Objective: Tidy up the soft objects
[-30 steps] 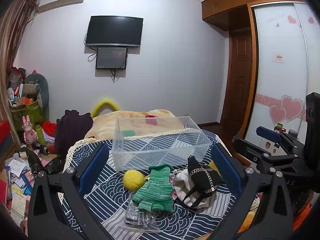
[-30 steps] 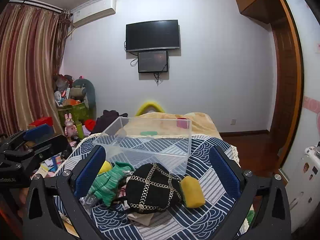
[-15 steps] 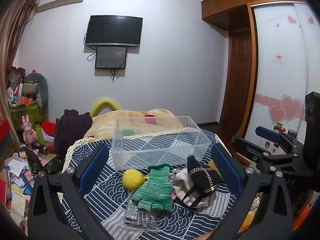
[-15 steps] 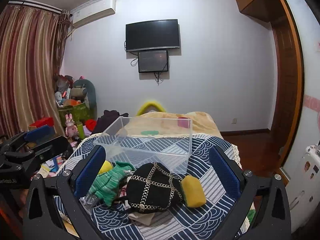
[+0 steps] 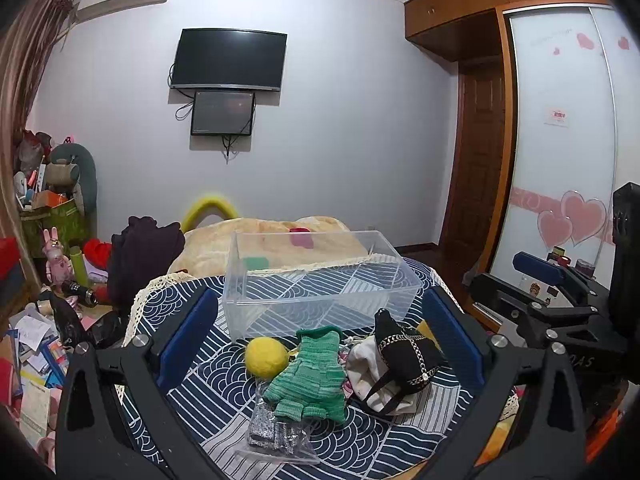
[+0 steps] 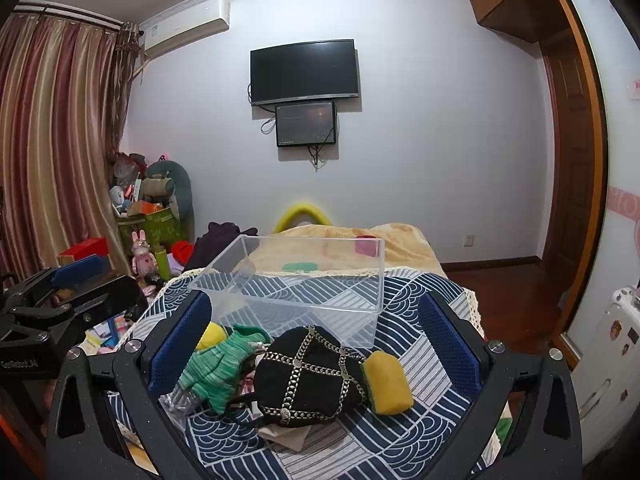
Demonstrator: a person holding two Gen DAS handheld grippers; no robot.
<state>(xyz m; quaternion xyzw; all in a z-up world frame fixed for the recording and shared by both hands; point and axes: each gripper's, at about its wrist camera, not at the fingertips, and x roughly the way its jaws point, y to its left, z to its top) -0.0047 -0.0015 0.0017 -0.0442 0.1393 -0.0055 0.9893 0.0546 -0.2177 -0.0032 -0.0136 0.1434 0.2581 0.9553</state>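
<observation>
A table covered with a blue-and-white patterned cloth (image 5: 192,392) holds a small pile of soft things in front of a clear plastic box (image 5: 320,280). The box lies with its long side running left to right across the table. From left to right in the left wrist view: a yellow ball (image 5: 266,357), then a green knitted glove (image 5: 310,376) lying lengthwise with its cuff toward the box and its fingers toward the camera, resting partly on a clear bag (image 5: 276,436) of silvery items. Next comes a black pouch (image 5: 406,354) crossed with metal chains, sitting on a white cloth (image 5: 370,372). In the right wrist view a yellow sponge (image 6: 386,380) touches the pouch's right side. The left gripper (image 5: 320,336) is spread wide, holding nothing, framing the pile. The right gripper (image 6: 316,332) is likewise spread wide and empty, hovering before the pouch.
</observation>
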